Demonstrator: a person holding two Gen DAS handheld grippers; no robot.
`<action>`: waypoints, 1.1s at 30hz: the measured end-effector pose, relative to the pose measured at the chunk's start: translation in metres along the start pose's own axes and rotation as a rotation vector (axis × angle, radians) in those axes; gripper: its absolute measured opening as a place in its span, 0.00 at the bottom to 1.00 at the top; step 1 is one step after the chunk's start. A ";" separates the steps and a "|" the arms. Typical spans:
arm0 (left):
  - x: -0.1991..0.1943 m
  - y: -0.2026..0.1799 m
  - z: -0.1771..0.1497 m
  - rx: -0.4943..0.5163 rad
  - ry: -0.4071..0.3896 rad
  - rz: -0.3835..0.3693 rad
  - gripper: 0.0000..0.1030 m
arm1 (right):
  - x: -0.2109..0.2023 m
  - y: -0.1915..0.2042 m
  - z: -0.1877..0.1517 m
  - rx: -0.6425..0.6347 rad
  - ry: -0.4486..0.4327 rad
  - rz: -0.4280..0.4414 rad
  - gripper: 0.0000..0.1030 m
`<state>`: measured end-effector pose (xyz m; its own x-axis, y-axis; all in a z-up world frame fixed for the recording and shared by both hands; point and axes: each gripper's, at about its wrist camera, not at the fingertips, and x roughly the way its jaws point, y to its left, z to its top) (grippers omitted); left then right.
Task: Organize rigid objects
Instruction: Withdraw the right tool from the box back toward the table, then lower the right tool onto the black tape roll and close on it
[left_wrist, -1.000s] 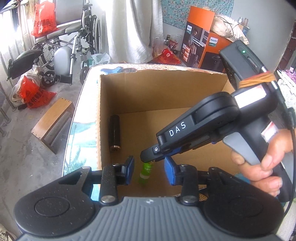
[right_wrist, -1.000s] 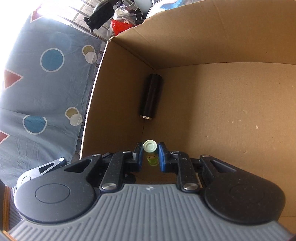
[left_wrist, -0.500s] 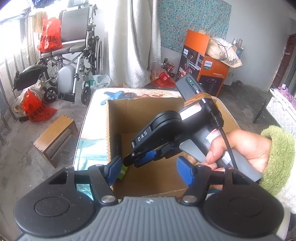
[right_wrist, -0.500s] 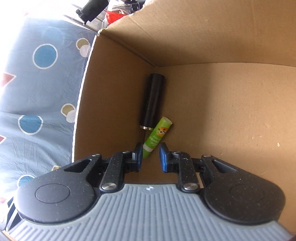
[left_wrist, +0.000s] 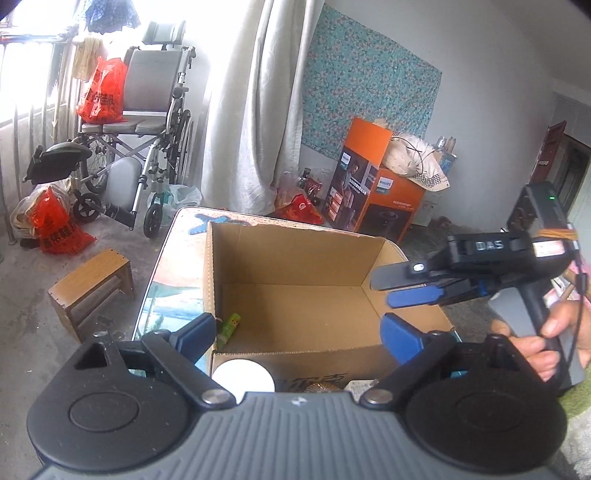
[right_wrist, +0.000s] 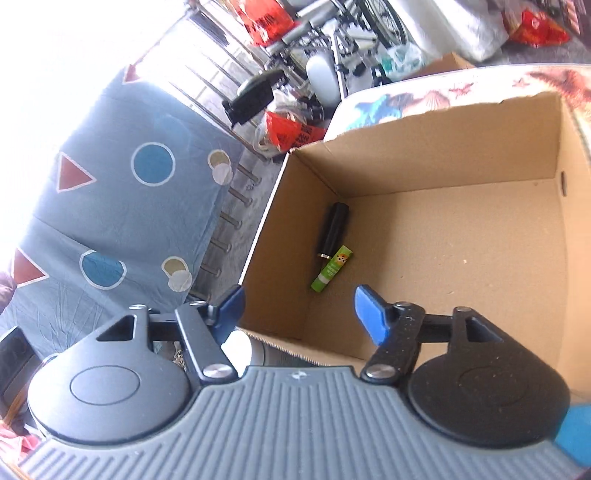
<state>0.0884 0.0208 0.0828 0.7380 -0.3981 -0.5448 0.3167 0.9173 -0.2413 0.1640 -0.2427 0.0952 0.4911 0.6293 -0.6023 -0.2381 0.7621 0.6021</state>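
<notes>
Green glue stick (right_wrist: 331, 268) lies in the cardboard box (right_wrist: 436, 155); my right hand-held gripper (right_wrist: 299, 314) and left hand-held gripper (left_wrist: 298, 334), jaws just opened, hold nothing. Next: fetch another item.

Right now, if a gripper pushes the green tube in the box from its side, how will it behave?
The green tube is a small cylinder lying flat on the cardboard box floor, so it probably rolls. It looks rigid and light. The black cylinder beside it may stop it.
</notes>
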 end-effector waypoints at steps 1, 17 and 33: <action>0.000 -0.001 -0.006 0.003 0.008 0.006 0.94 | -0.020 0.003 -0.012 -0.029 -0.041 -0.015 0.84; 0.018 -0.046 -0.113 0.116 0.135 -0.073 0.93 | -0.062 0.000 -0.180 -0.309 -0.185 -0.650 0.99; 0.051 -0.078 -0.146 0.414 0.137 0.101 0.63 | -0.039 -0.009 -0.197 -0.051 -0.262 -0.167 0.87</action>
<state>0.0146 -0.0724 -0.0436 0.7008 -0.2778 -0.6570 0.4791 0.8657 0.1450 -0.0180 -0.2438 0.0104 0.7247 0.4390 -0.5311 -0.1745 0.8626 0.4749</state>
